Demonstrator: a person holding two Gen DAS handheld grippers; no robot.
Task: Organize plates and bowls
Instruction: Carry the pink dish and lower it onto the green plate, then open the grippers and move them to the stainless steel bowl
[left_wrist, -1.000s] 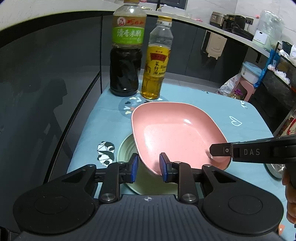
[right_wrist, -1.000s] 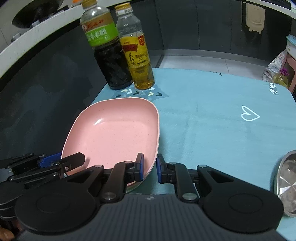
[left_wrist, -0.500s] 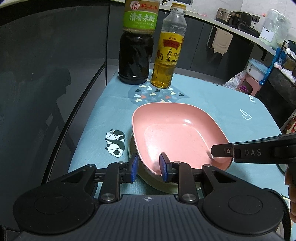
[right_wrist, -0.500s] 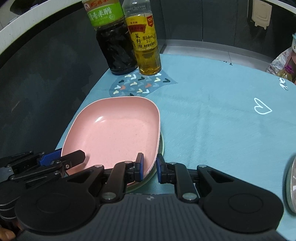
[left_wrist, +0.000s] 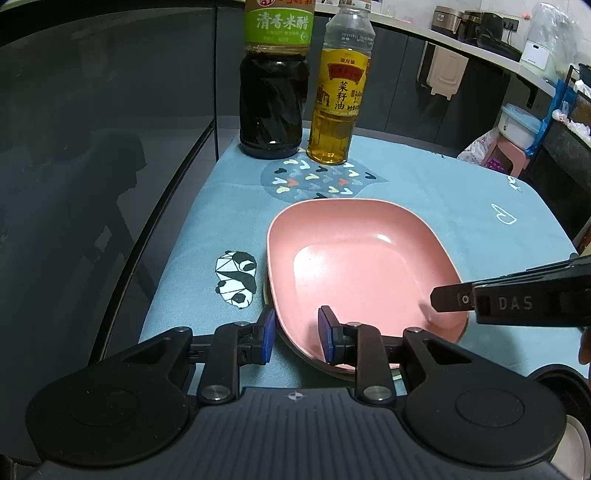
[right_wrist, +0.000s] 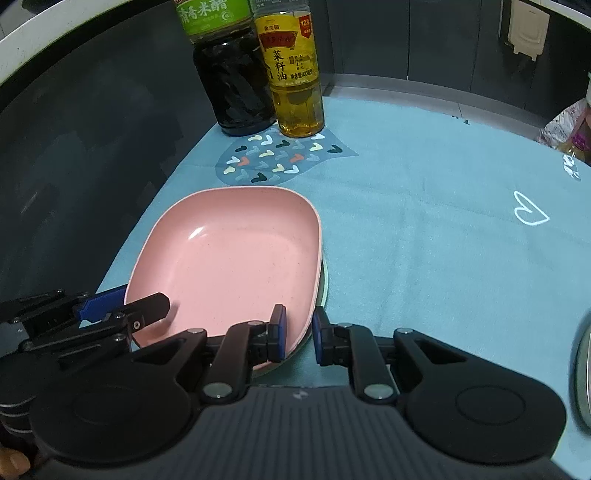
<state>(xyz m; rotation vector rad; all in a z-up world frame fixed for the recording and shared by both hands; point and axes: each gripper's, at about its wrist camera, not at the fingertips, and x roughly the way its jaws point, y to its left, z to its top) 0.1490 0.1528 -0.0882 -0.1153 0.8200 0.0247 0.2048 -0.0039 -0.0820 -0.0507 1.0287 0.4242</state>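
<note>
- The pink plate (left_wrist: 365, 266) lay on a pale green plate (right_wrist: 324, 280) near the tabletop's left edge, in front of two bottles (left_wrist: 303, 85).
- The left gripper (left_wrist: 295, 334) was clamped on its near-left rim; the right gripper (right_wrist: 298, 334) on its near-right rim.
- The plate appeared rigid, glazed, probably slippery and breakable; the raised rim judged the only sound hold, kept level.
</note>
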